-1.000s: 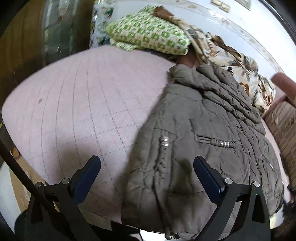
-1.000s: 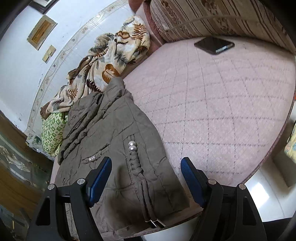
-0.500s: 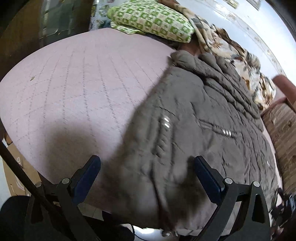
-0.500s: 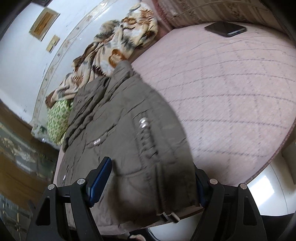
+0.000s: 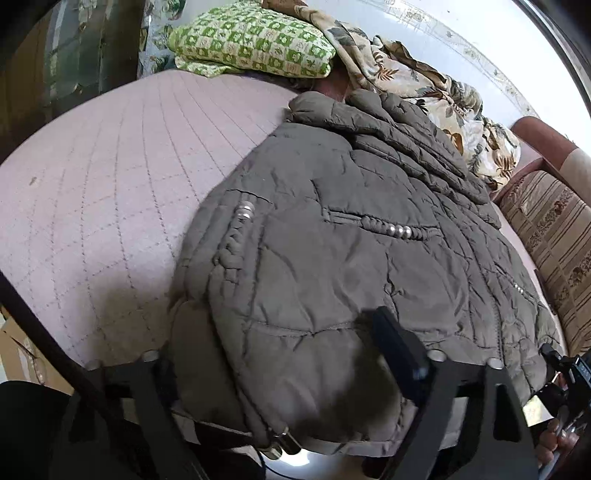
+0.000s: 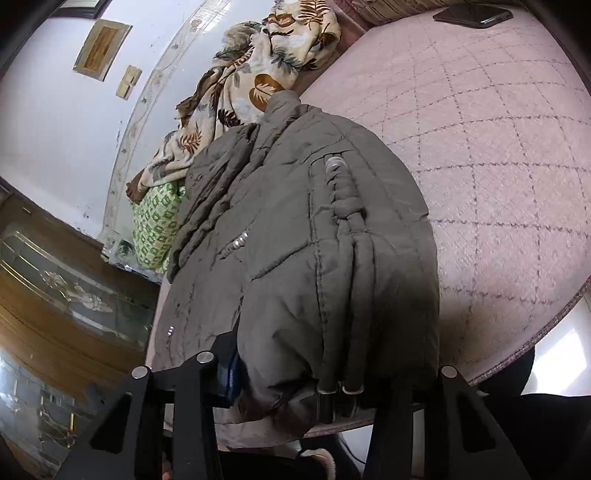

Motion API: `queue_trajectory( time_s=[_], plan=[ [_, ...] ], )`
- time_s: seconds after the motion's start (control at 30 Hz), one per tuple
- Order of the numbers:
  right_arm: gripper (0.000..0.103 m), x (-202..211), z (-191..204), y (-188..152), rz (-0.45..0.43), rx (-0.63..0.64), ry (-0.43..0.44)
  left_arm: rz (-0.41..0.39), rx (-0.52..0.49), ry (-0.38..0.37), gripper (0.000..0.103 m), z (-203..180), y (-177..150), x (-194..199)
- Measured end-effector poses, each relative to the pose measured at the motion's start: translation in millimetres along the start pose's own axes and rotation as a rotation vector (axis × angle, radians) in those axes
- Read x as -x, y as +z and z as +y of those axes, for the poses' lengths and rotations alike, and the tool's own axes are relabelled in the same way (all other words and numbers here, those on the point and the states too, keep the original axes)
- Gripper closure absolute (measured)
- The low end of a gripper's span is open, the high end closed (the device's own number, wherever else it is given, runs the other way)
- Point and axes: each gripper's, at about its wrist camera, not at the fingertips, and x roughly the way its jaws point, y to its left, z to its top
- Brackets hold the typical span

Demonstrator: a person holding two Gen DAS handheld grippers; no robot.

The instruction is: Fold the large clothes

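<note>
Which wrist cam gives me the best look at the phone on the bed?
The right wrist view: the phone lies dark and flat on the pink mattress at the top right edge, well beyond the jacket. The left wrist view does not show it at all.

Both tools have come in low over the jacket's point(image 5: 332, 258) near hem since a second ago. The left tool point(image 5: 280, 369), then hovering wide above the fabric, now has the hem bunched between its fingers, the left finger hidden under the cloth. The right tool point(image 6: 332, 373) likewise now straddles the hem, fabric heaped over its right finger. The jacket fills far more of both views.
</note>
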Motion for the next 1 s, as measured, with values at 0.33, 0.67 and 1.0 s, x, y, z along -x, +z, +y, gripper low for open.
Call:
queue_trajectory(
  time_s=[0.33,0.67,1.0],
  plan=[
    [0.057,-8.8,5.0,-2.3,-0.001,0.051,-0.042,-0.003,-0.079,0.072,0.012,-16.3,-3.6,-11.7],
    [0.057,-7.9,4.4,-4.8,-0.005,0.038,-0.037,-0.030,-0.043,-0.070,0.016,-16.5,-5.0,4.7],
    [0.054,-8.7,5.7,-4.8,-0.003,0.039,-0.039,0.034,0.074,-0.129,0.023,-5.4,-21.7,5.8]
  ],
)
